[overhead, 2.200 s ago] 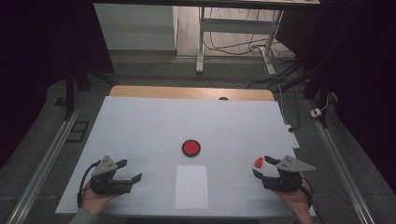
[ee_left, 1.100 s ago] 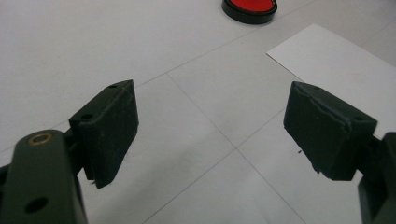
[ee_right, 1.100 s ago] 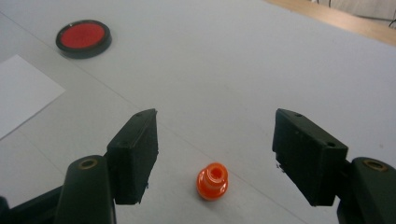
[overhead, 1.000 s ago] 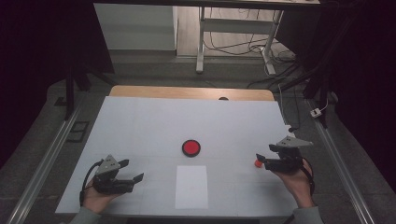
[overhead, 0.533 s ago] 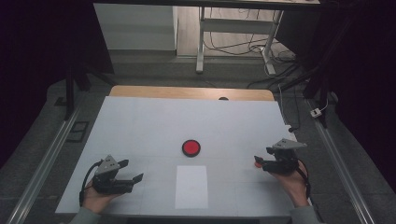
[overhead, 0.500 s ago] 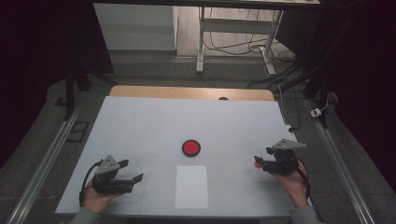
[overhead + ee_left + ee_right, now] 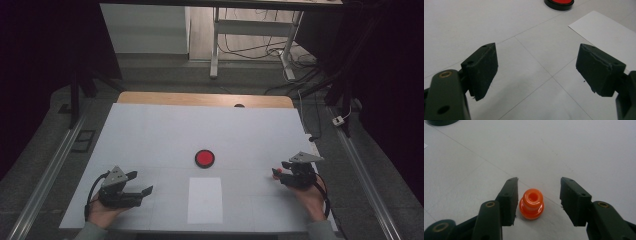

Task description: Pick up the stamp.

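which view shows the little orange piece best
The right gripper view: the orange piece stands upright on the table between the right gripper's jaws, which have just been closing; a gap remains on one side. The high view gives a tiny red-orange dot.

No readable text anywhere.
No letters, numbers, brands or signs can be read on the desk (image 7: pixel 150 135), on the white sheet (image 7: pixel 205 200) lying on it, on the red disc (image 7: pixel 204 158), or on the orange piece (image 7: pixel 531 203); all their visible surfaces are plain.
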Tool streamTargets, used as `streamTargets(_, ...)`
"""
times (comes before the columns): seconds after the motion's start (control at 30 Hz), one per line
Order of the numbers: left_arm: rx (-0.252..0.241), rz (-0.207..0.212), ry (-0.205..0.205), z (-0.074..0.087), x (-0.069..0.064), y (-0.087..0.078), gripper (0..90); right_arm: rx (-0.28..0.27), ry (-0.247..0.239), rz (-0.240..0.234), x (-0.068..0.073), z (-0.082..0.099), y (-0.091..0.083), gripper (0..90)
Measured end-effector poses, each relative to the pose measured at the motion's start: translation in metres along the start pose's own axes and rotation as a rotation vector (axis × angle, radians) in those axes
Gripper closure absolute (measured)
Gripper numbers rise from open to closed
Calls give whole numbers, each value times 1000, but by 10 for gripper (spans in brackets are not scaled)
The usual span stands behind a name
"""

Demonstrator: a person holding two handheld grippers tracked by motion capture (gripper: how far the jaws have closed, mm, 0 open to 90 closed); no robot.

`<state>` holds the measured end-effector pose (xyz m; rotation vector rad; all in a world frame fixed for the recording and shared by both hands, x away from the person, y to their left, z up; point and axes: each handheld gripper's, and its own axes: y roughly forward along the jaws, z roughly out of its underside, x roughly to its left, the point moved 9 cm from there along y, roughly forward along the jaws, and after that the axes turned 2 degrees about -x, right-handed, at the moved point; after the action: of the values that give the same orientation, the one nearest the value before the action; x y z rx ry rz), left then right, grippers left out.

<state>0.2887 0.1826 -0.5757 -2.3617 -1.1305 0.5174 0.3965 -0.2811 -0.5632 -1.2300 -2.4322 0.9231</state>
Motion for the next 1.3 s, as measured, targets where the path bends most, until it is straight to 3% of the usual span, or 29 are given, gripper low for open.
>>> streamTargets(0.3,2,-2,-2,1,1,0,184,6,8,-10,0,4,3,585)
streamTargets(0.47,-3,-5,-4,0,3,-2,184,-9,30,-32,-1,5,2,709)
streamTargets(0.67,-3,-7,-6,1,4,-2,184,-18,45,-41,-3,5,1,718)
streamTargets(0.87,-2,-7,-4,1,3,-2,184,-71,86,-59,-4,-1,-3,720)
streamTargets(1.3,1,-7,-3,1,3,0,185,-141,71,-51,2,-15,-12,721)
